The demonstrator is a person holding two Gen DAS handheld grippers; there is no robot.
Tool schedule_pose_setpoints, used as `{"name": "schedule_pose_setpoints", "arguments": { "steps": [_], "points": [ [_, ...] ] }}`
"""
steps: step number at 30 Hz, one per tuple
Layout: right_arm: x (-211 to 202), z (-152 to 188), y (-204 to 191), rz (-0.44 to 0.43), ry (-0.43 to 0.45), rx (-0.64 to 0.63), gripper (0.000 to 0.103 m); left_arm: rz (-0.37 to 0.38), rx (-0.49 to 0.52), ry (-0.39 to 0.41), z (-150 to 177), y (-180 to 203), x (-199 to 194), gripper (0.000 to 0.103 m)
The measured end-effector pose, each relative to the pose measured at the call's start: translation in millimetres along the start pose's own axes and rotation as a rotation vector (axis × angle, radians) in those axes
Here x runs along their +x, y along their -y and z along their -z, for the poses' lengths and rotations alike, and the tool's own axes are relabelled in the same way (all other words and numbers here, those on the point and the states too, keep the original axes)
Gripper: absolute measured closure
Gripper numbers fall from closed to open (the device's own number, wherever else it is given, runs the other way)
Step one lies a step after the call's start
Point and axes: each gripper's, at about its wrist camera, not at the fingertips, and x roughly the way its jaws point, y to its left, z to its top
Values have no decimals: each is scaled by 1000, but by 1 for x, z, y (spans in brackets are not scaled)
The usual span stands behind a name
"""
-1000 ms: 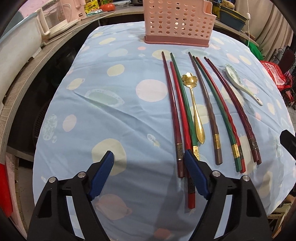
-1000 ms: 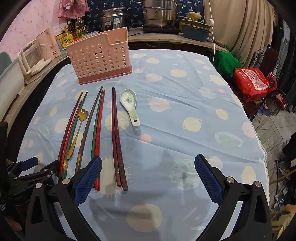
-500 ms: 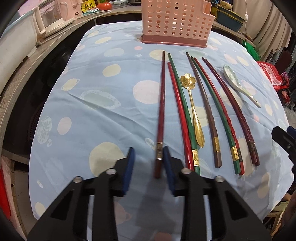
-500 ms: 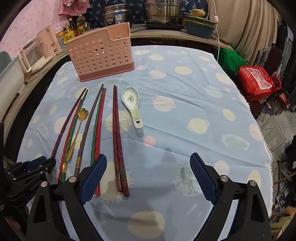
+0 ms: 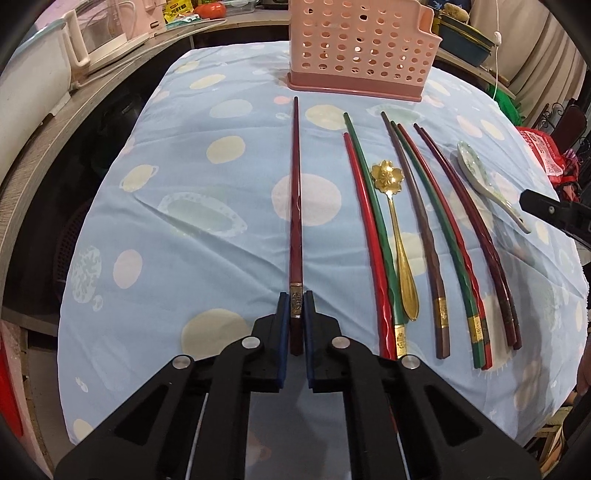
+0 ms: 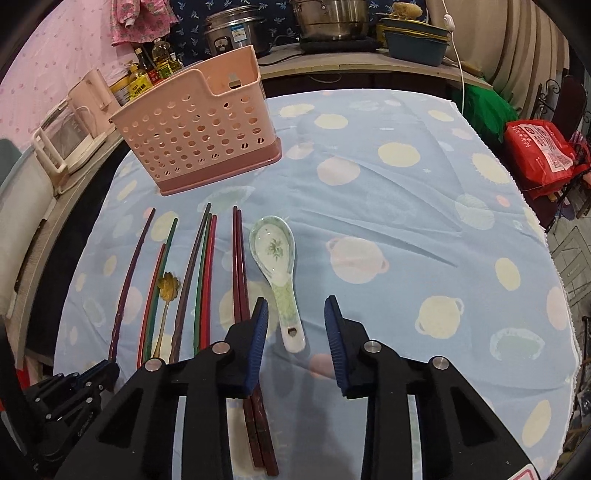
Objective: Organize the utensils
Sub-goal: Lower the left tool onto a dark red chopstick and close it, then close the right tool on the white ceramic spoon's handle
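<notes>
My left gripper (image 5: pixel 295 306) is shut on the thick end of a dark red chopstick (image 5: pixel 295 192) that points toward the pink perforated utensil basket (image 5: pixel 358 48). To its right lie several red, green and brown chopsticks (image 5: pixel 424 229), a gold flower-headed spoon (image 5: pixel 397 236) and a white ceramic soup spoon (image 5: pixel 480 177). My right gripper (image 6: pixel 293 314) is open, its fingers either side of the ceramic spoon's handle (image 6: pixel 290 317). The basket (image 6: pixel 195 129) stands at the far side of the table. The held chopstick (image 6: pixel 131 280) shows in the right wrist view too.
A blue spotted tablecloth (image 6: pixel 406 206) covers the table. A counter behind holds pots (image 6: pixel 332 18), bottles (image 6: pixel 155 62) and a kettle (image 6: pixel 66 136). A red bag (image 6: pixel 543 151) sits off the table's right edge. A pair of dark red chopsticks (image 6: pixel 240 266) runs under my right gripper's left finger.
My left gripper has closed on the dark red chopstick and drawn it left, away from the others. My right gripper has moved forward to the ceramic spoon and narrowed.
</notes>
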Motion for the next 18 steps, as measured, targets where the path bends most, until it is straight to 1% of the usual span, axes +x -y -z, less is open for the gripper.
{"name": "schedule_pose_setpoints", "arguments": {
  "steps": [6, 15, 18],
  "points": [
    [20, -3, 3, -41, -47, 12, 88, -10, 3, 0, -3, 1, 2, 96],
    [38, 6, 7, -93, -92, 45, 90, -12, 1, -3, -5, 1, 3, 96],
    [38, 8, 7, -92, -80, 41, 91, -14, 4, 3, -5, 2, 3, 96]
  ]
}}
